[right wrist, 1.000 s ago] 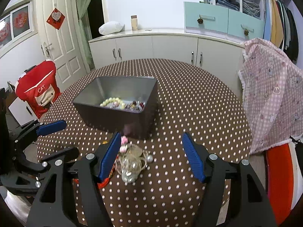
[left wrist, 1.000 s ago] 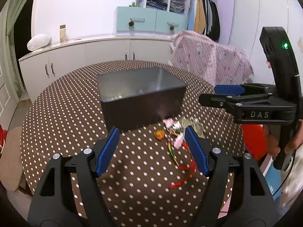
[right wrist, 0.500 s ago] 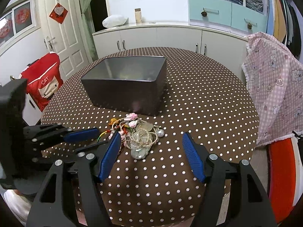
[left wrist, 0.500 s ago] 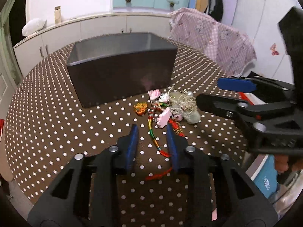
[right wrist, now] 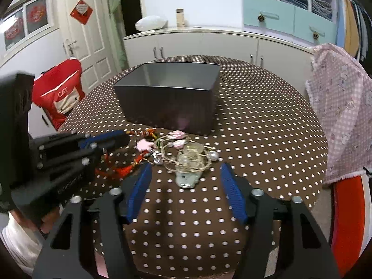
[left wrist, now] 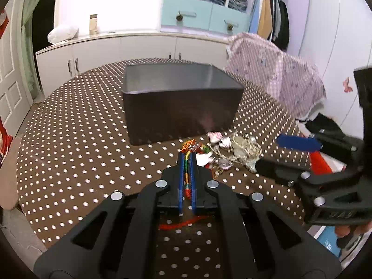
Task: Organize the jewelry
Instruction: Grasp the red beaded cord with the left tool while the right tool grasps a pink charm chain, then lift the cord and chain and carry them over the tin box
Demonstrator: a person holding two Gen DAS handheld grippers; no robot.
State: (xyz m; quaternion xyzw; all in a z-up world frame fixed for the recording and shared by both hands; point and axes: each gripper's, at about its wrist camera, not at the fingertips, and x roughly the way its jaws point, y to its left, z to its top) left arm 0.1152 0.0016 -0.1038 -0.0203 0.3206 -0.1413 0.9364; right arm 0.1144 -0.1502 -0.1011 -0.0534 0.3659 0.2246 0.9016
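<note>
1. Left wrist view: the left gripper (left wrist: 186,160) has its two blue pads pressed together on one multicoloured braided cord (left wrist: 186,171). The cord runs between the pads, and its red tassel end (left wrist: 183,224) trails out beneath the gripper onto the dotted tablecloth (left wrist: 81,153).
2. Just right of the cord lies one tangled heap of jewelry (left wrist: 232,150), close to the front of the single dark metal box (left wrist: 181,107). It holds a couple of pink charms, pale twisted cords and a silvery bead; the separate pieces are too knotted to count.
3. The right gripper (left wrist: 286,155) shows at the right edge, one blue pad above the heap and one black finger beside it.
4. Right wrist view: the right gripper (right wrist: 186,183) stands with its two blue pads wide apart, low over the near side of the heap (right wrist: 183,153), holding nothing.
5. Here the left gripper (right wrist: 109,139) comes in from the left, closed on the cord (right wrist: 141,133). One box (right wrist: 169,100) stands behind the heap on the one round table (right wrist: 267,125). One red chair cover (right wrist: 60,93) and one pink checked cloth (right wrist: 344,116) flank it.
</note>
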